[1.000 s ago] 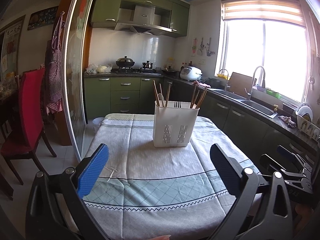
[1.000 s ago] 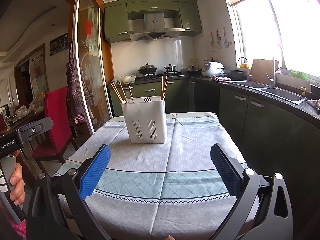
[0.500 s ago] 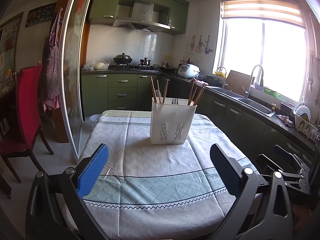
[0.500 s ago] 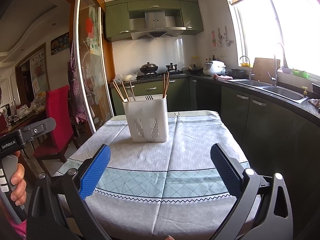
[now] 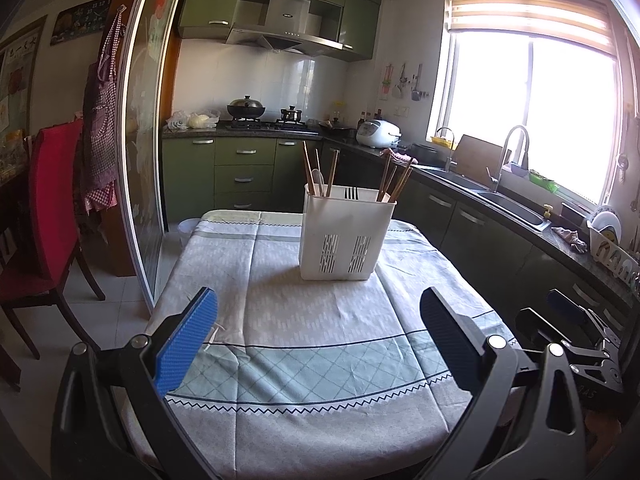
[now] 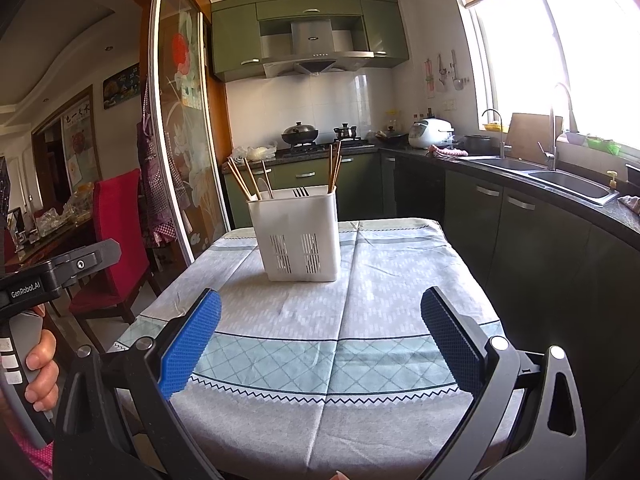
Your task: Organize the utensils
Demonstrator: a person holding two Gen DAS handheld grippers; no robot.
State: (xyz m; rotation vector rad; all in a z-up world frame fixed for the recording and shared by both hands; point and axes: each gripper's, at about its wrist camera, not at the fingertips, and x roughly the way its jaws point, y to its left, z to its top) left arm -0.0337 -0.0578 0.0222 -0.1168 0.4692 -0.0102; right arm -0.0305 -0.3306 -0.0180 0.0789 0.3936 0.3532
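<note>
One utensil holder [image 5: 347,236], two chopstick bunches [image 5: 394,178]

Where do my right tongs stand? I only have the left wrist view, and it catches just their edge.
Observer: The right tongs are open with nothing between the pads, over the near end of the tablecloth.
Operator: Lined up with the holder?
Observer: Nearly. In the right wrist view the white utensil holder stands a little left of their centre line.
Operator: And my left hand?
Observer: The left hand shows at that view's left edge, fingers curled round a grey handle, off the table's side.
</note>
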